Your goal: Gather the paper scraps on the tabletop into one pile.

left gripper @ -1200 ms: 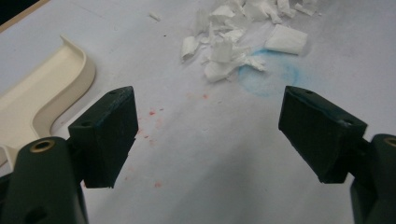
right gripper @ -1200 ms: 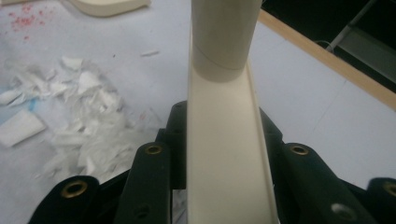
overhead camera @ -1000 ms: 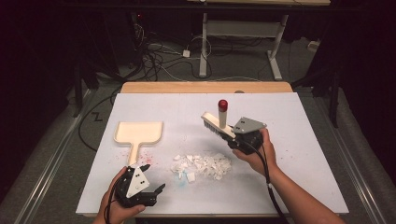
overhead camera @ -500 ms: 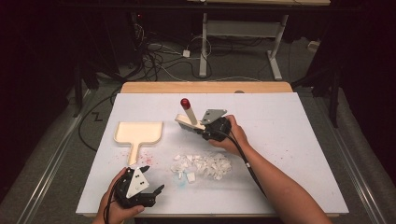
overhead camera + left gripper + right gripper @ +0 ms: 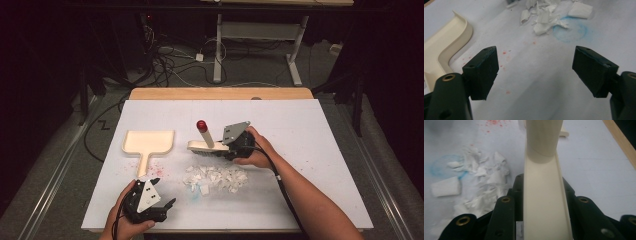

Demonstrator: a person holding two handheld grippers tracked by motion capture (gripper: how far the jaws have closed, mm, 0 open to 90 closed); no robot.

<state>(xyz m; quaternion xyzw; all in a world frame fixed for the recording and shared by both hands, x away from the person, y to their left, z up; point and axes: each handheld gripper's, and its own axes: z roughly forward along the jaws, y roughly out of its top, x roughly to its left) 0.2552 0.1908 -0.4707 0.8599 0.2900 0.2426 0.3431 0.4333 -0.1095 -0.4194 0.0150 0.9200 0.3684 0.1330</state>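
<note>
Landmark: the pile of torn white paper scraps (image 5: 215,178), mid-table on the white board (image 5: 320,150).

Right gripper (image 5: 234,149) sits just behind the pile, on its far side, held in the person's right hand (image 5: 257,150). Its jaws are clamped tight on the cream body of a hand brush (image 5: 205,146); in the right gripper view the brush body (image 5: 544,202) runs straight up between the jaws w/ no gap either side. The brush lies just beyond the pile's far edge, handle angled up & tipped w/ a red knob (image 5: 201,125). Can't tell if the bristles touch the scraps.

Left gripper (image 5: 157,207) is near-left of the pile, close to the board's near edge, in the left hand (image 5: 127,215). Jaws wide apart, nothing between them; in the left gripper view (image 5: 535,72) only bare board w/ red specks shows in the gap.

Cream dustpan (image 5: 148,145) lies flat left of the pile, apart from it, handle pointing toward the left gripper. Its curved rim (image 5: 447,47) shows at the left of the left gripper view.

Blue smudged ring (image 5: 570,31) on the board touches the pile's near edge. Red specks (image 5: 157,165) scatter btwn dustpan handle & pile.
</note>
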